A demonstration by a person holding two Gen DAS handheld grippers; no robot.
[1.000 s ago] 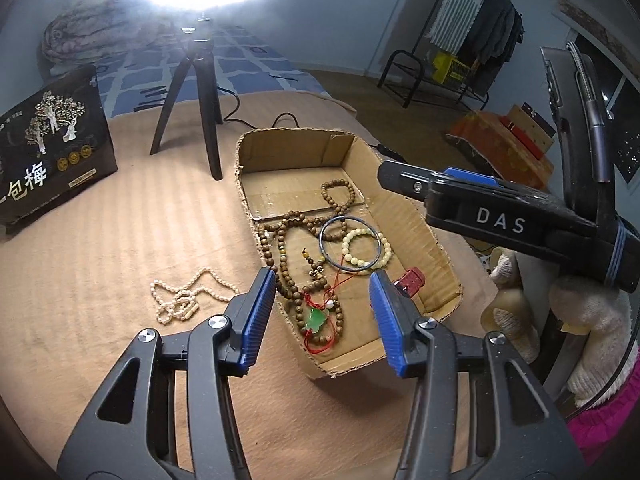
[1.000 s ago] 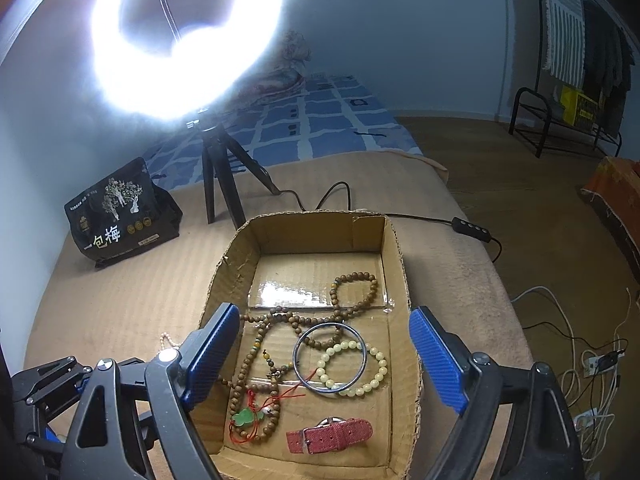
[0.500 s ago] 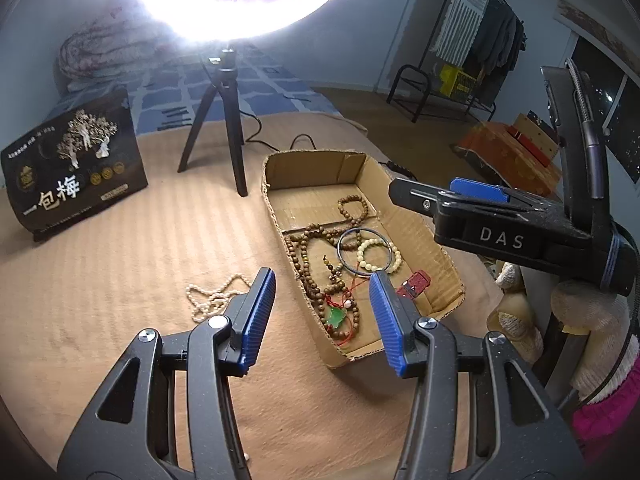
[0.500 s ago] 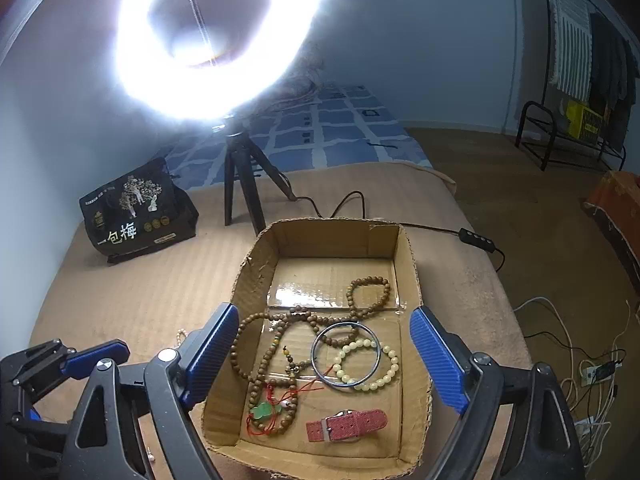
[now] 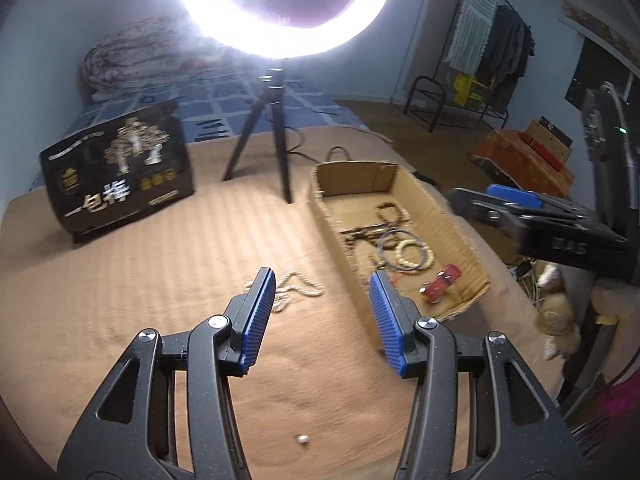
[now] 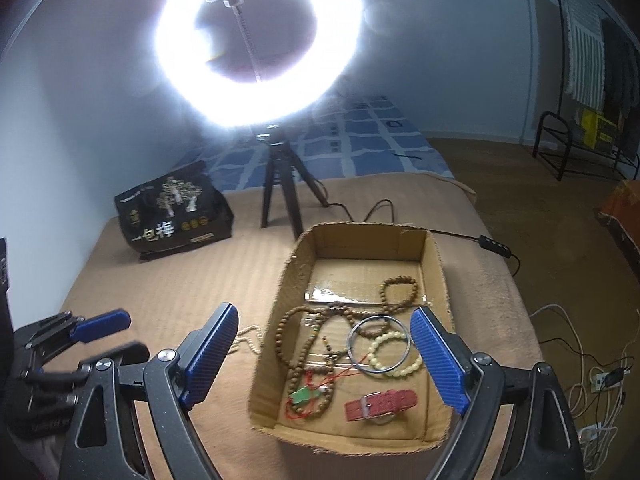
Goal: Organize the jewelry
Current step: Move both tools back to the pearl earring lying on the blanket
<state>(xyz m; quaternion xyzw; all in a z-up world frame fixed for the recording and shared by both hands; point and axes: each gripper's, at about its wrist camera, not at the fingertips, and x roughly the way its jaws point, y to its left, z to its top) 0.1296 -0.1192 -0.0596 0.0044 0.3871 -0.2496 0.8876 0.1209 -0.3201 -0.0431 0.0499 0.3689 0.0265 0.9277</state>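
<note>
Both grippers hang over a bed covered in a tan blanket (image 5: pixel 120 280); the left gripper (image 5: pixel 322 304) has its jaws partly apart with nothing between them; the right gripper (image 6: pixel 324 350) has its jaws wide, also holding nothing.

A shallow cardboard box (image 6: pixel 434 264) sits on the blanket, below the right gripper in its own view and off to the right in the left one. Inside lie long brown beads (image 6: pixel 296 344), a small brown bracelet (image 6: pixel 400 292), a metal bangle (image 6: pixel 378 344) overlapping a pale bead bracelet (image 6: pixel 394 354), a green pendant (image 6: pixel 304 394) on red cord, and a red strap (image 6: pixel 380 400) near the front wall.

A pearl necklace (image 5: pixel 298 286) lies loose on the blanket, just left of the box and outside it; a tiny silvery bit (image 5: pixel 301 438) sits alone nearer the camera.

Behind the box a ring light (image 6: pixel 256 44) glares on a black tripod (image 6: pixel 280 184); a black bag (image 6: pixel 172 212) stands to its left.
</note>
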